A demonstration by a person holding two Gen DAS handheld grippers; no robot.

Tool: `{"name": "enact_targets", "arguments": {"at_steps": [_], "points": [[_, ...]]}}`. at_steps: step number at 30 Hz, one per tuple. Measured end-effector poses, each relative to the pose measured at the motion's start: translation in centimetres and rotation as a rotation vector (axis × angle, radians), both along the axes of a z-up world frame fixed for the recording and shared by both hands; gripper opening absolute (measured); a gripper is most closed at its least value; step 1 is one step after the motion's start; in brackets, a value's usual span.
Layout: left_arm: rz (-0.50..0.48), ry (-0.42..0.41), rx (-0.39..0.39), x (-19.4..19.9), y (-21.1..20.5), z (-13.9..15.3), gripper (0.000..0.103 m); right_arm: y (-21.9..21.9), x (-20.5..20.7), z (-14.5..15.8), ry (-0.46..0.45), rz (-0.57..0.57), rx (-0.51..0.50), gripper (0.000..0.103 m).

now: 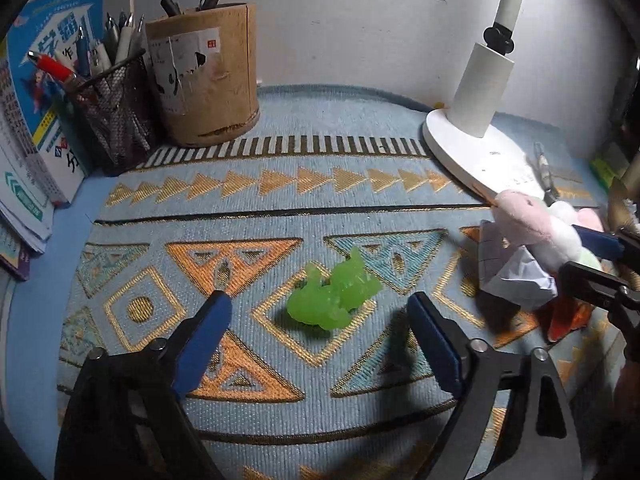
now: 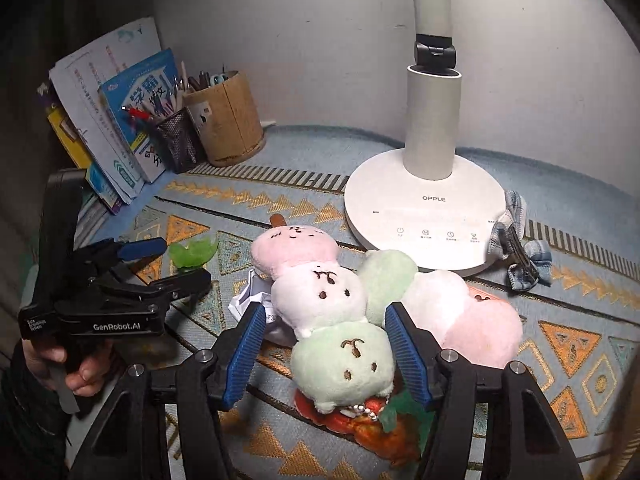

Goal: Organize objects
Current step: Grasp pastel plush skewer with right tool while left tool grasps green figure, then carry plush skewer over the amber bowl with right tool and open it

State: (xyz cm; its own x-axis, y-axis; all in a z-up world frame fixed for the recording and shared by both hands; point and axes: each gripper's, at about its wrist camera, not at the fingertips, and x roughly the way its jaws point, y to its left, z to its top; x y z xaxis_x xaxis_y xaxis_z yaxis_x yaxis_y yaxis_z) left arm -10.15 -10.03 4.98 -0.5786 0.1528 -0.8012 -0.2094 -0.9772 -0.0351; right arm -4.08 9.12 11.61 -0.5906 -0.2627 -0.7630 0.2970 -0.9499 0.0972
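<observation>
On the patterned cloth (image 1: 280, 216) covering the tabletop: green figurine (image 1: 334, 294) lies just ahead of the left gripper (image 1: 320, 312), btwn its finger lines, no contact; jaws wide apart, empty. Right gripper (image 2: 326, 344) straddles the plush skewer toy (image 2: 320, 308) w/ green end btwn the pads; jaws partly apart, can't tell if they press.
</observation>
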Motion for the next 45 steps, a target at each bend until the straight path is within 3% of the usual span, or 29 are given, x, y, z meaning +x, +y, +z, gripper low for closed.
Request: {"name": "enact_targets", "arguments": {"at_steps": [1, 2, 4, 7, 10, 13, 15, 17, 19, 21, 23, 24, 26, 27, 29, 31, 33, 35, 37, 39, 42, 45], "points": [[-0.011, 0.005, -0.005, -0.1, 0.4, 0.1, 0.074, -0.5, 0.1, -0.4, 0.018, 0.013, 0.049, 0.051], [-0.022, 0.017, -0.007, -0.2, 0.7, 0.2, 0.058, -0.9, -0.2, -0.7, 0.019, 0.016, 0.083, 0.045], [-0.032, 0.044, -0.031, -0.2, 1.3, 0.3, 0.039, -1.0, -0.3, -1.0, 0.026, 0.01, 0.088, 0.041], [-0.001, 0.089, -0.05, 1.0, 1.2, 1.3, 0.039, -0.1, 0.3, 0.6, 0.058, 0.005, 0.028, 0.039], [0.0, 0.129, 0.017, 4.1, 0.5, 4.3, 0.039, 1.6, 3.5, 5.3, 0.158, -0.029, -0.001, 0.039], [-0.026, 0.2, 0.095, 9.2, 1.3, 7.4, 0.039, 3.4, 8.8, 8.2, 0.184, -0.095, 0.064, 0.04], [-0.044, 0.203, 0.138, 12.0, 3.0, 7.4, 0.039, 5.1, 12.0, 6.7, 0.102, -0.167, 0.082, 0.041], [-0.064, 0.184, 0.172, 13.6, 5.0, 6.4, 0.039, 6.7, 13.9, 2.8, -0.028, -0.252, 0.066, 0.041], [-0.085, 0.172, 0.177, 14.3, 7.0, 5.1, 0.039, 7.9, 14.6, -0.6, -0.094, -0.308, 0.034, 0.041], [-0.109, 0.15, 0.207, 14.4, 8.2, 3.9, 0.039, 8.7, 15.1, -1.9, -0.104, -0.311, -0.052, 0.041], [-0.118, 0.145, 0.223, 14.6, 8.5, 3.2, 0.039, 8.6, 15.5, -2.0, -0.109, -0.304, -0.039, 0.051], [-0.105, 0.143, 0.224, 14.6, 8.5, 2.9, 0.039, 8.6, 16.0, -1.8, -0.102, -0.288, -0.04, 0.053], [-0.031, 0.134, 0.232, 14.5, 7.6, 2.2, 0.039, 8.6, 17.3, -1.6, -0.068, -0.241, -0.065, 0.068], [-0.011, 0.119, 0.261, 14.5, 6.9, 2.1, 0.039, 8.7, 17.7, -1.4, -0.056, -0.221, -0.059, 0.069], [0.006, 0.114, 0.344, 14.4, 5.5, 1.9, 0.039, 9.8, 18.1, 0.3, 0.001, -0.227, -0.006, 0.069], [0.024, 0.103, 0.394, 14.1, 4.6, 1.6, 0.039, 12.4, 18.3, 4.1, 0.083, -0.274, -0.049, 0.069], [0.031, 0.103, 0.401, 14.1, 4.7, 1.6, 0.039, 15.0, 18.7, 8.3, 0.157, -0.305, -0.151, 0.071], [0.015, 0.113, 0.385, 14.2, 5.1, 1.7, 0.039, 15.2, 18.5, 10.7, 0.183, -0.324, -0.14, 0.082], [-0.001, 0.128, 0.353, 14.5, 5.7, 1.9, 0.039, 14.0, 18.0, 9.9, 0.182, -0.378, -0.083, 0.086], [-0.007, 0.135, 0.326, 14.7, 6.1, 2.0, 0.039, 12.8, 18.1, 6.6, 0.13, -0.404, -0.126, 0.086], [-0.011, 0.12, 0.294, 14.6, 6.5, 1.9, 0.039, 10.2, 17.7, 1.5, 0.037, -0.339, -0.142, 0.086], [-0.025, 0.136, 0.263, 14.8, 7.0, 2.0, 0.039, 7.8, 16.8, -0.8, -0.02, -0.279, -0.087, 0.084]]}}
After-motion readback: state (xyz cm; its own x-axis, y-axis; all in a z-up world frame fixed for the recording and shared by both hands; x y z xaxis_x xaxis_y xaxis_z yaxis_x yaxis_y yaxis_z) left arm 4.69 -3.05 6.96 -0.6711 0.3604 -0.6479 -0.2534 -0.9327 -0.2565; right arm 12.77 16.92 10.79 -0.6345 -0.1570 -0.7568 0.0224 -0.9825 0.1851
